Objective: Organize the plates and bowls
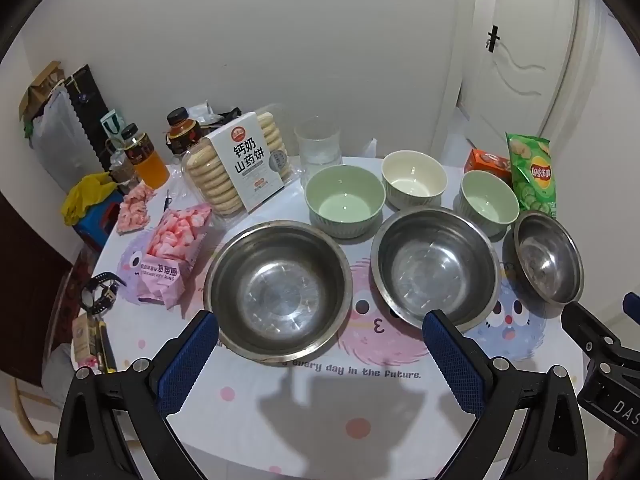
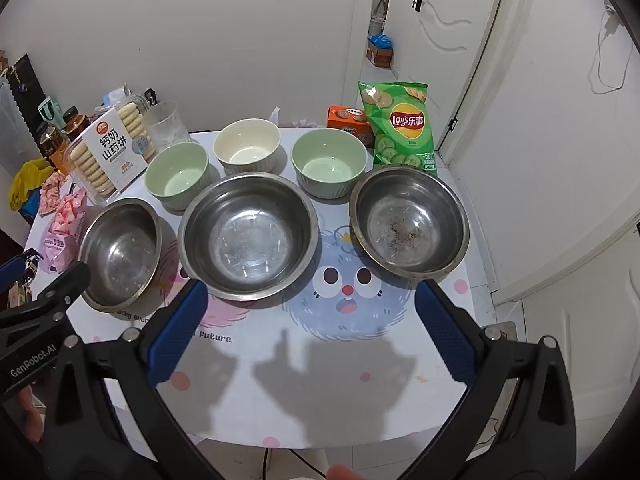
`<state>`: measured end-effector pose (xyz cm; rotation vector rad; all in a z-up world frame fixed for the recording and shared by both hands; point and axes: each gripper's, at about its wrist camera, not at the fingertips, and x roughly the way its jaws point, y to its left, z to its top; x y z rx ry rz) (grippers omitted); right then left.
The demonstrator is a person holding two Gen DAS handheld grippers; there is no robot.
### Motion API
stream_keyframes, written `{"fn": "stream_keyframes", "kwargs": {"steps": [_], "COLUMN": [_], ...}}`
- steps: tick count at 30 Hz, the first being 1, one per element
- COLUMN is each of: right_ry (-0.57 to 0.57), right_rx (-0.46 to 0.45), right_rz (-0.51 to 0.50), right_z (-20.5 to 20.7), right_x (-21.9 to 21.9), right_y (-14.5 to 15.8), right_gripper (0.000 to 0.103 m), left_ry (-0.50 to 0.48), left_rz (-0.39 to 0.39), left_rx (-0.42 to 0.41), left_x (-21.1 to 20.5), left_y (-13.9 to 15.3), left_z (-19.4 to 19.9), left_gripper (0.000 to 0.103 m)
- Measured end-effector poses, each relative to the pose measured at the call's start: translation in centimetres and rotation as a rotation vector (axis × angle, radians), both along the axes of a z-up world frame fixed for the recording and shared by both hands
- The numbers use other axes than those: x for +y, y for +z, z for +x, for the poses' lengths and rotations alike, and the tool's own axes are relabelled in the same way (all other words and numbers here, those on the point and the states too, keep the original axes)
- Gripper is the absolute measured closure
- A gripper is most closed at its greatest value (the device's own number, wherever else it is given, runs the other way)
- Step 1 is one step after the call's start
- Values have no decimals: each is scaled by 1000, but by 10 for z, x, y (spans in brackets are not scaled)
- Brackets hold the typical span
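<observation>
Cartoon-print table (image 2: 360, 380), white door (image 2: 448, 40) behind

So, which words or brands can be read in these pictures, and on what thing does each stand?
"钙奶山药饼": biscuit box
"Lay's 乐事": green chip bag
"STRAWBERRY RING": pink snack bag
"every day in the future.": tablecloth
"GenRobot.AI": left hand-held gripper
"DAS", cut off: right hand-held gripper
Orange box: too blurred.

Both grippers, left gripper (image 1: 320, 350) and right gripper (image 2: 310, 320), have black frames, silver screws and blue cross-hatched fingers (image 1: 188, 360); white lettering marks their bodies.
</observation>
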<state>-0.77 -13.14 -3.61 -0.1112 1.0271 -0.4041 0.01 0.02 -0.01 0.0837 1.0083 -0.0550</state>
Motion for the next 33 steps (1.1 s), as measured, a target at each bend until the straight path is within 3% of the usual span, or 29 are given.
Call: {"fn": "stream_keyframes", "kwargs": {"steps": [33], "right_ry": [5], "right_rx": [13], "right_rz": [-10], "right_z": [7], "right_x": [5], "right_y": [-4], "right_gripper": [0], "left_ry": [1], "left_rz": [10], "left_rx": [-2], "left_x": [2], "left_y": [-2], "left_z": [0], "left_gripper": [0]}}
